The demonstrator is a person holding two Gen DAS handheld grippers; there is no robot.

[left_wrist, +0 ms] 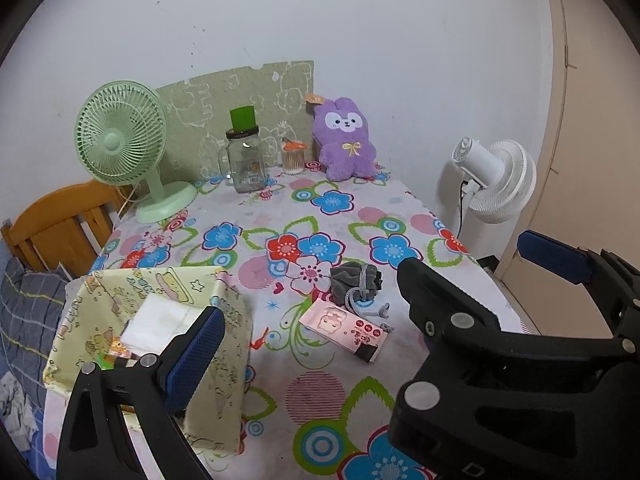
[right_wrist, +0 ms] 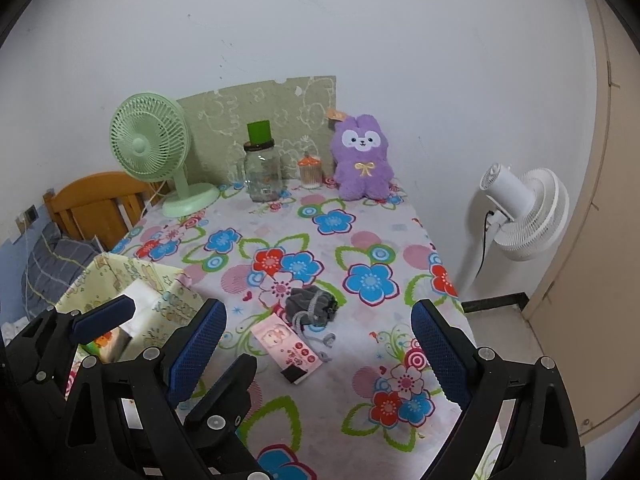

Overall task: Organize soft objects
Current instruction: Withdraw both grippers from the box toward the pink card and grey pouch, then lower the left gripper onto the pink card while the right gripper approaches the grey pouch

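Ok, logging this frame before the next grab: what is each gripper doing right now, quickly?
Left gripper: open, holding nothing.
Right gripper: open, holding nothing.

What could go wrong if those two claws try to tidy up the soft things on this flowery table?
The grey drawstring pouch lies partly on the pink tissue packet; grabbing one may drag the other, and its loose cord could snag. Reaching for the purple plush toy at the back risks knocking the glass jar nearby. Both the left gripper and right gripper are open and close together, so they might collide.
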